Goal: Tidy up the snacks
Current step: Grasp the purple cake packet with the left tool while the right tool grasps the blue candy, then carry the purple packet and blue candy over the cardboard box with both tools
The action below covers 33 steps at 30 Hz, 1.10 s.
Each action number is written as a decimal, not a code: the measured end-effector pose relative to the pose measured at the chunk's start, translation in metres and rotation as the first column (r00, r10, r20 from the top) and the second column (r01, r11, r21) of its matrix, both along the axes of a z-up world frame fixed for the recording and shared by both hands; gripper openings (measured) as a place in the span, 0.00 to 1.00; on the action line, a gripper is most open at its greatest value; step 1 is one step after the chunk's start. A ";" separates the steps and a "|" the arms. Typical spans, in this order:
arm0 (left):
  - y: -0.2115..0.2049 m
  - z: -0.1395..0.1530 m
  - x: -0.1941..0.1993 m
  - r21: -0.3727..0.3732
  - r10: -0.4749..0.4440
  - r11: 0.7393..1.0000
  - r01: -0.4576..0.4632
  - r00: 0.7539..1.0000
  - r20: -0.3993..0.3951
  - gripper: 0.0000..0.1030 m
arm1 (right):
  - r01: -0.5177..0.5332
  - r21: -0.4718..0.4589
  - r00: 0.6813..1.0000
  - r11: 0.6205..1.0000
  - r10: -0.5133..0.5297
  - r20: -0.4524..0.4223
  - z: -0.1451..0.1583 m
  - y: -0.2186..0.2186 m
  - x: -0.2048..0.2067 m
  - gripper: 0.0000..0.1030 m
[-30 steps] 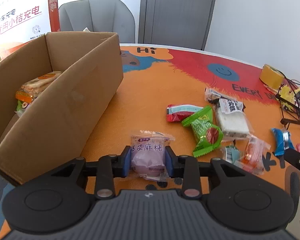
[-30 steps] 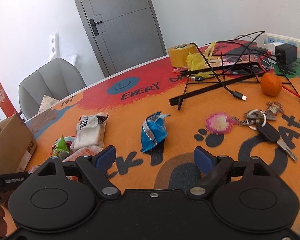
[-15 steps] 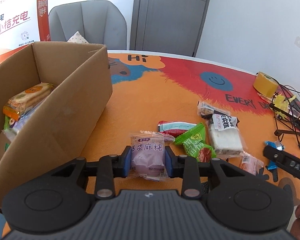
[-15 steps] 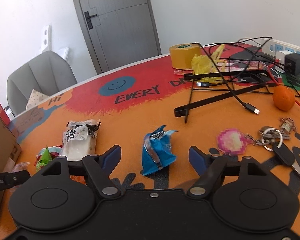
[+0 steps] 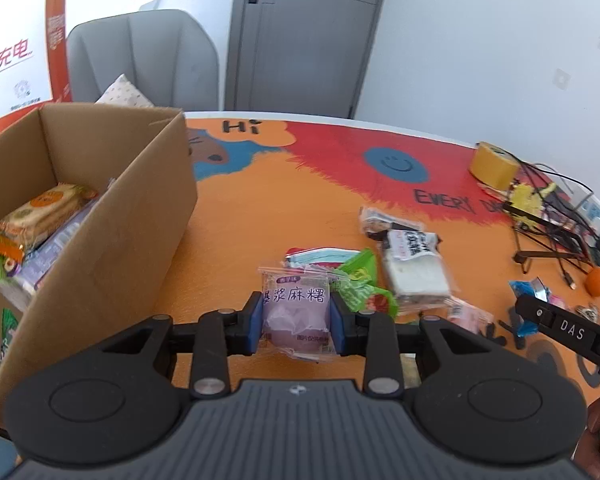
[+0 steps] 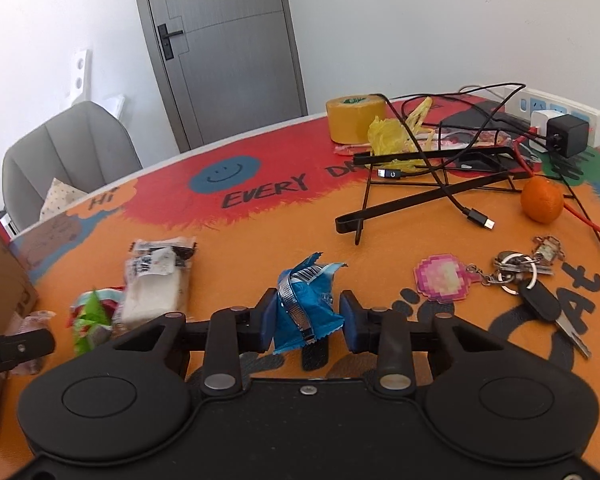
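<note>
Closing in, right claw [image 6: 306, 320] now brackets blue snack [image 6: 306, 306]; left claw [image 5: 296, 322] still grips mochi [image 5: 296, 312].

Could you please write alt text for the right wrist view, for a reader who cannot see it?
The right gripper brackets a crumpled blue snack packet on an orange patterned table, its jaws partly open. A white wrapped snack lies to the left; keys and an orange fruit lie right.
</note>
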<state>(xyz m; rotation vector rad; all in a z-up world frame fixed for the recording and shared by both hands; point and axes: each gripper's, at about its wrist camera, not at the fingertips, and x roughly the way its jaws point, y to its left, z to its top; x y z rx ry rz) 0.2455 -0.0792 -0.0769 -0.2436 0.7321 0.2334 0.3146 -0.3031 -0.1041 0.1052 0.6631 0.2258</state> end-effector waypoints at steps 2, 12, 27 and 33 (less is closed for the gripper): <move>0.000 0.004 -0.003 -0.003 -0.016 1.000 0.016 1.000 0.006 0.32 | -0.001 0.005 1.000 1.000 0.001 0.008 0.005 0.001 -0.006 0.33; 0.000 0.025 -0.018 0.017 -0.056 0.998 0.055 0.998 0.039 0.32 | -0.022 0.037 0.998 0.999 0.020 0.055 0.028 0.007 -0.032 0.33; 0.011 0.054 -0.041 0.041 -0.075 0.997 0.072 0.992 0.098 0.32 | -0.105 0.065 0.988 0.992 0.097 0.123 0.061 0.032 -0.063 0.33; 0.023 0.066 -0.052 0.032 -0.064 0.998 0.061 0.990 0.127 0.32 | -0.138 0.066 0.981 0.988 0.127 0.148 0.070 0.045 -0.073 0.33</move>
